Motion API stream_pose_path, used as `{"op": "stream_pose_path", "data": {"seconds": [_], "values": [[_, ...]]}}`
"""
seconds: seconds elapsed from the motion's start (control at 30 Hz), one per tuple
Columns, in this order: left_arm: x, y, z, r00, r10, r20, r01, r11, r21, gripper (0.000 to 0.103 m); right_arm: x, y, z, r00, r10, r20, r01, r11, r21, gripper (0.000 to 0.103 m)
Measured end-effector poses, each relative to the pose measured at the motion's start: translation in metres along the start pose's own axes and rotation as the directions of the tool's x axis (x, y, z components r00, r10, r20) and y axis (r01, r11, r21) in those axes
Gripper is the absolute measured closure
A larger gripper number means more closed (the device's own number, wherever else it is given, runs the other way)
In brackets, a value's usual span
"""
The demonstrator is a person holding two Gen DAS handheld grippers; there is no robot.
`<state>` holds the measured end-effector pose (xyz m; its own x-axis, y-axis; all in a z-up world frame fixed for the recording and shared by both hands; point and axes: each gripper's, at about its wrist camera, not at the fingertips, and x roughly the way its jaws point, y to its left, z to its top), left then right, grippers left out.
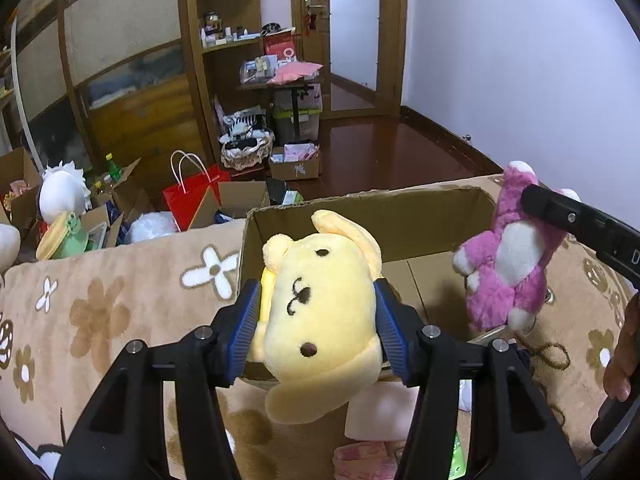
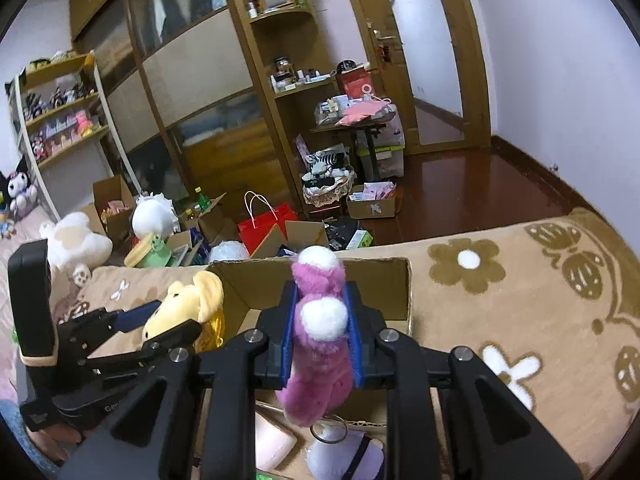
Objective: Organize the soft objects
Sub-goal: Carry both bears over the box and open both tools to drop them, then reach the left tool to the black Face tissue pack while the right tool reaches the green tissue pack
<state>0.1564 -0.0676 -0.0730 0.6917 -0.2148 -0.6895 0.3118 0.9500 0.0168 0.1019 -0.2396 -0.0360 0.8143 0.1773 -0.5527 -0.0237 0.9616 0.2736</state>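
Jaws both clamped: L on 1 yellow plush [image 1: 320,312], R on 1 pink plush [image 2: 320,344], over 1 box [image 1: 420,216].

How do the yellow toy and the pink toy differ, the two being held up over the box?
The yellow plush is smooth, pale yellow, with a stitched face; the pink plush is shaggy, magenta with white patches. The yellow one sits in the left tool, the pink one in the right tool. The pink one has a metal ring hanging beneath it. Both are soft toys clamped above the cardboard box.
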Motion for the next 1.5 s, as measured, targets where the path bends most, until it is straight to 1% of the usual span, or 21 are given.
{"op": "stream_pose_path", "data": {"seconds": [0.13,0.23,0.3,0.37,0.4,0.5,0.6,0.67,0.73,0.77,0.9,0.93,1.0,1.17,1.33,1.5], "values": [[0.003,0.008,0.001,1.000,-0.005,-0.005,0.005,1.000,-0.028,0.043,0.002,-0.001,-0.002,1.000,-0.010,-0.005,0.010,1.000,-0.001,0.077],[0.004,0.012,0.002,1.000,0.003,0.002,-0.003,0.999,-0.035,0.035,0.004,0.000,-0.005,1.000,-0.004,-0.017,0.004,1.000,-0.004,0.066],[0.004,0.013,0.002,1.000,0.005,0.006,-0.004,0.999,-0.038,0.032,0.007,0.002,-0.007,1.000,-0.002,-0.029,0.002,1.000,-0.011,0.065],[0.004,0.014,0.001,1.000,0.015,0.010,-0.014,0.999,-0.041,0.024,0.010,0.004,-0.009,0.999,-0.004,-0.043,0.004,1.000,-0.023,0.065],[0.004,0.015,0.001,1.000,0.018,0.012,-0.018,0.999,-0.042,0.022,0.010,0.005,-0.010,0.999,-0.005,-0.048,0.004,1.000,-0.026,0.063],[0.003,0.016,0.003,1.000,0.020,0.019,-0.019,0.999,-0.048,0.015,0.011,0.007,-0.011,0.999,-0.002,-0.054,0.000,1.000,-0.026,0.051],[0.001,0.018,0.003,0.999,0.028,0.026,-0.026,0.998,-0.056,0.011,0.009,0.008,-0.012,0.998,0.003,-0.060,-0.004,1.000,-0.023,0.045],[-0.001,0.020,0.004,0.999,0.040,0.023,-0.038,0.997,-0.064,0.008,0.008,0.008,-0.011,0.998,-0.002,-0.065,0.001,1.000,-0.019,0.038],[-0.005,0.021,0.005,0.999,0.046,0.021,-0.044,0.996,-0.075,0.008,0.004,0.009,-0.012,0.998,-0.008,-0.066,0.007,1.000,-0.015,0.030],[-0.008,0.022,0.005,0.999,0.045,0.020,-0.044,0.996,-0.078,0.007,0.003,0.010,-0.012,0.998,-0.011,-0.067,0.010,1.000,-0.015,0.028],[-0.022,0.023,0.004,0.999,0.050,0.016,-0.049,0.997,-0.065,0.005,-0.006,0.012,-0.013,0.998,-0.015,-0.067,0.014,1.000,-0.017,0.009],[-0.025,0.023,0.003,0.999,0.052,0.012,-0.051,0.997,-0.058,0.003,-0.009,0.013,-0.014,0.998,-0.018,-0.062,0.017,1.000,-0.015,0.005],[-0.033,0.023,0.001,0.998,0.056,0.007,-0.056,0.997,-0.050,0.002,-0.014,0.014,-0.017,0.998,-0.023,-0.060,0.022,1.000,-0.011,0.000],[-0.052,0.027,-0.011,0.995,0.093,-0.026,-0.094,0.994,-0.046,0.002,-0.027,0.018,-0.024,0.996,-0.043,-0.077,0.043,0.999,-0.009,0.000],[-0.063,0.031,-0.022,0.991,0.094,-0.090,-0.100,0.993,-0.061,0.002,-0.040,0.026,-0.036,0.993,-0.067,-0.101,0.064,0.998,-0.026,0.000],[-0.072,0.033,-0.033,0.984,0.098,-0.150,-0.108,0.992,-0.062,0.002,-0.052,0.038,-0.050,0.988,-0.072,-0.139,0.066,0.997,-0.046,0.000]]}}
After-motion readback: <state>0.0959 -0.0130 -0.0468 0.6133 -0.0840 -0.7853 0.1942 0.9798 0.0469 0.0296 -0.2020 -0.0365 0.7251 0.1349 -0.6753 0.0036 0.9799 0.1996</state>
